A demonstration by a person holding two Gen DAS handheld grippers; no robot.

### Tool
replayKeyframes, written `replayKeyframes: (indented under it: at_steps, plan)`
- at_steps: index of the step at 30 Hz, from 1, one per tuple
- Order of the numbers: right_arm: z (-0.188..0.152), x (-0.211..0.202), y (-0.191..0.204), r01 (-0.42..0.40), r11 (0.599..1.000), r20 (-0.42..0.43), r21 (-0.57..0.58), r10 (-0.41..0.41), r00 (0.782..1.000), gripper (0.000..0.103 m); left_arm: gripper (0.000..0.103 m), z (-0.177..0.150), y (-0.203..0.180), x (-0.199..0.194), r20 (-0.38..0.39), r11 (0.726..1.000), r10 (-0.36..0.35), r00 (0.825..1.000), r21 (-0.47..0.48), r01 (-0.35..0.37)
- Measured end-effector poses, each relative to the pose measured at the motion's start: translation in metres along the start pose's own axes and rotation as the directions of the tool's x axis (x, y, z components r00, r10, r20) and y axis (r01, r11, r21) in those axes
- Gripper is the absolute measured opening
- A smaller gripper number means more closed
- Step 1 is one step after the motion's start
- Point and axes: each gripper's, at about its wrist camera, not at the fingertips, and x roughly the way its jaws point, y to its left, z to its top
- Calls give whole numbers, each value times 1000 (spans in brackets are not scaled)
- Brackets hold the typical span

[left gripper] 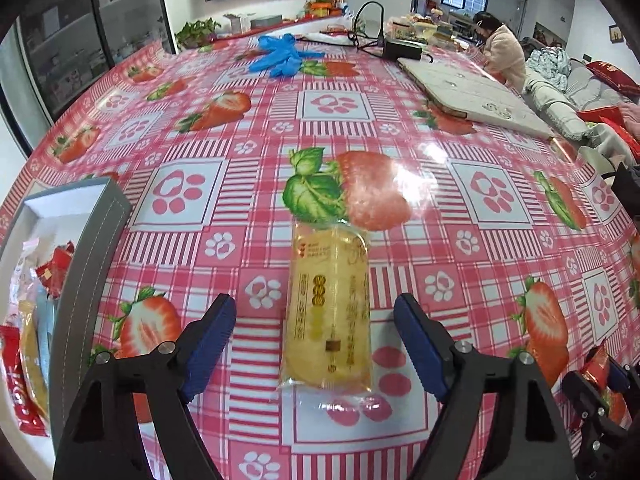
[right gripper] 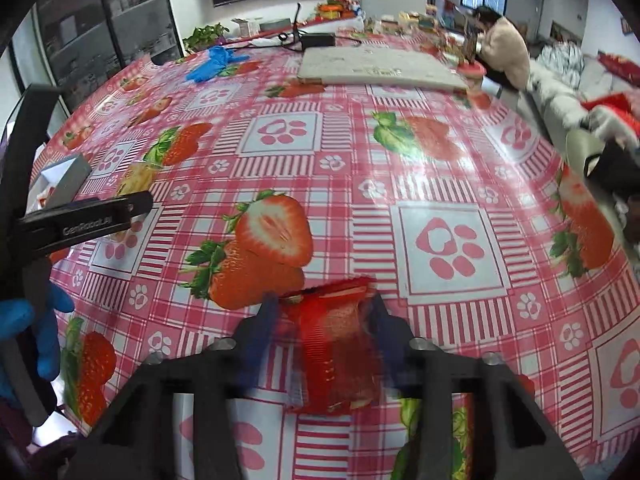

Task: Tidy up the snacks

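Note:
A yellow snack packet (left gripper: 330, 312) lies lengthwise on the strawberry tablecloth, between the two fingers of my open left gripper (left gripper: 316, 312), which sits low around its near half without touching it. A grey box (left gripper: 86, 264) at the left holds several snack packets (left gripper: 30, 320). My right gripper (right gripper: 324, 320) is shut on a red snack packet (right gripper: 336, 344), blurred by motion, just above the cloth. The right gripper with the red packet also shows in the left wrist view (left gripper: 600, 376) at the lower right. The yellow packet (right gripper: 136, 178) shows faintly in the right wrist view.
The grey box's corner (right gripper: 70, 178) and the left gripper's body (right gripper: 80, 220) with a blue-gloved hand (right gripper: 36, 328) are at the left. Blue gloves (left gripper: 280, 54), a white flat board (left gripper: 472, 88) and a black adapter with cables (left gripper: 400, 48) lie at the far side. A person (left gripper: 502, 50) sits beyond.

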Motion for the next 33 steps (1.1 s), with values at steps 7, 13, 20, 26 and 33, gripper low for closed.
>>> replayKeyframes:
  at_steps: [7,13,20,26,33]
  plan:
    - [32,24,16,-35,999,28,18,34,999,44,88,0,1,3,56,1000,9,998,-1,-9]
    - [33,31,28,39,999,91,-32,-36,995,44,103,0,0,8,32,1000,-9,999,3,9]
    - [35,38,38,2,996,48,-93,3,999,89,103,0,1,8,32,1000,-11,999,2,11]
    - [36,40,37,5,996,35,-85,-2,999,97,103,0,1,8,32,1000,-11,999,2,11]
    - [35,42,35,10,997,25,-72,-8,1000,102,103,0,1,8,32,1000,-11,999,2,11]
